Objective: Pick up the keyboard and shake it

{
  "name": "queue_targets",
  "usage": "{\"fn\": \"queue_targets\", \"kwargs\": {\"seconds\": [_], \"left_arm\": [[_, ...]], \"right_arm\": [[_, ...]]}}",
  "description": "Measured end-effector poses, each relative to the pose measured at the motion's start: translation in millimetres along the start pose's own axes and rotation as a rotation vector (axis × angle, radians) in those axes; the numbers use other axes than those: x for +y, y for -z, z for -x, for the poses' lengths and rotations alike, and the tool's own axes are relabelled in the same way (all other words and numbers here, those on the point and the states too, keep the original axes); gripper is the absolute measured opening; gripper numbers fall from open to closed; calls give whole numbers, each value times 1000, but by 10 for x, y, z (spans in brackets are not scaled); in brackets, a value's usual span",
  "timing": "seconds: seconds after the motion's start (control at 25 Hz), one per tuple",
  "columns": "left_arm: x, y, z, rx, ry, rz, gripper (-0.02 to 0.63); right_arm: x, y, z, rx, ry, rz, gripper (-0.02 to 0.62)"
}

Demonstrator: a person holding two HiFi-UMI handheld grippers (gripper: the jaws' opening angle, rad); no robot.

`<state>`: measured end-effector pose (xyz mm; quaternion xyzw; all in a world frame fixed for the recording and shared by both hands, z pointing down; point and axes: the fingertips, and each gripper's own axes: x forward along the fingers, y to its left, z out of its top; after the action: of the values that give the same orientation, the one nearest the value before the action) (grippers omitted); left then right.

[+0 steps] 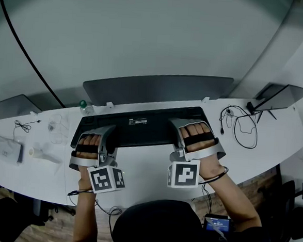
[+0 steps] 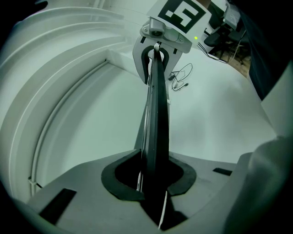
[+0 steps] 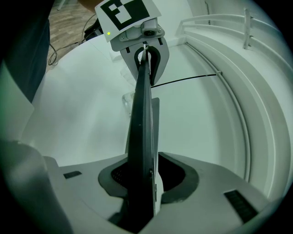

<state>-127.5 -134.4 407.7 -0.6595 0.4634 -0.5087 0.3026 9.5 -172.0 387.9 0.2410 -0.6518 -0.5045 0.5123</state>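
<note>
The black keyboard (image 1: pixel 140 128) is turned so that its underside with a white label faces me, above the white desk (image 1: pixel 148 167). My left gripper (image 1: pixel 90 139) is shut on its left end and my right gripper (image 1: pixel 194 132) on its right end. In the left gripper view the keyboard (image 2: pixel 156 114) runs edge-on from the left gripper (image 2: pixel 153 183) to the right gripper (image 2: pixel 158 52) at the far end. The right gripper view shows the same from the other side: the keyboard (image 3: pixel 141 119) sits between the jaws of the right gripper (image 3: pixel 146 187), with the left gripper (image 3: pixel 144 57) beyond.
A dark curved monitor (image 1: pixel 159 90) stands just behind the keyboard. A coiled black cable (image 1: pixel 241 127) and a tilted dark screen (image 1: pixel 277 95) lie to the right. To the left are a green-capped bottle (image 1: pixel 84 105), clear wrappers (image 1: pixel 55 124) and a white box (image 1: pixel 7 149).
</note>
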Motion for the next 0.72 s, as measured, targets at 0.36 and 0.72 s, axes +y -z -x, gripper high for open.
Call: {"fn": "queue_targets", "kwargs": {"seconds": [0.36, 0.72], "left_arm": [[74, 201, -51, 64, -32, 26, 95], [64, 332, -88, 72, -23, 79, 95]], "right_arm": [[-116, 21, 74, -6, 58, -19, 121], [-172, 0, 147, -39, 87, -73, 121]]}}
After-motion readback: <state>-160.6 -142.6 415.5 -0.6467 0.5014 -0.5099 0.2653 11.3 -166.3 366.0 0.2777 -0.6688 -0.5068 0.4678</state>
